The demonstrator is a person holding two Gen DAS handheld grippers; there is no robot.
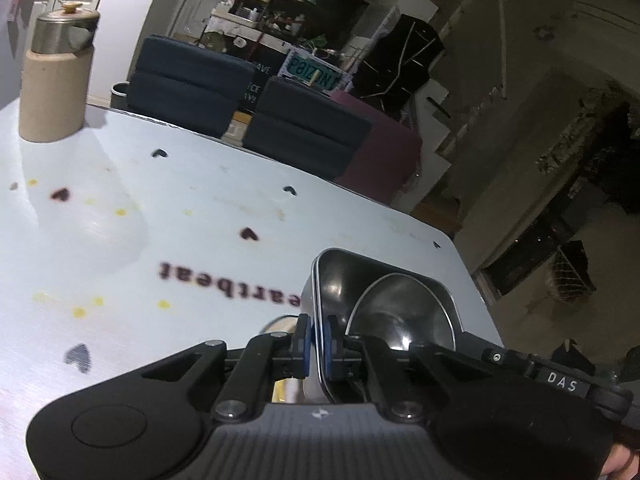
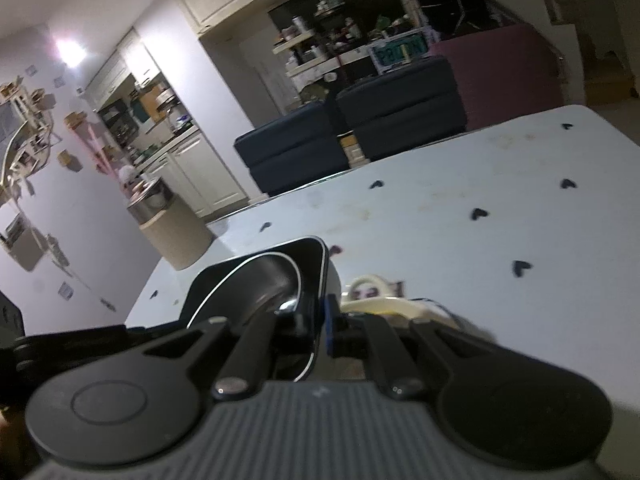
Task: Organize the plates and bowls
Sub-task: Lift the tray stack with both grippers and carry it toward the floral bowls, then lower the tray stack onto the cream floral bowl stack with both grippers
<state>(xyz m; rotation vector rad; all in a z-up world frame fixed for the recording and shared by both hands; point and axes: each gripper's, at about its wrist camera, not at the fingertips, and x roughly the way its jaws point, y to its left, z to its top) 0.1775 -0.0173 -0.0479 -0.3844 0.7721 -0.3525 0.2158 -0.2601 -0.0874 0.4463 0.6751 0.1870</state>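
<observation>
On the counter: pale blue cloth [image 1: 208, 216] with dark hearts and "heartbeat" print.
Far left: beige cylindrical canister [image 1: 54, 92] under a steel lidded tin [image 1: 64, 28].
Beyond: navy cushioned seats [image 2: 352, 132], cluttered shelves [image 1: 256, 4].
Left tongs [image 1: 316, 342]: clamped on the rectangular steel tray's [image 1: 340, 276] left rim; round steel bowl [image 1: 396, 312] inside.
Right tongs [image 2: 320, 326]: pinching its right rim.

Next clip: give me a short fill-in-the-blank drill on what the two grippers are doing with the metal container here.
1. The left gripper is shut on the ____ of the square steel container.
2. Inside the container sits a round steel ____.
3. The right gripper grips the ____ container from its opposite side.
4. The tablecloth is printed with small ____.

Missing words: rim; bowl; same; hearts
</observation>
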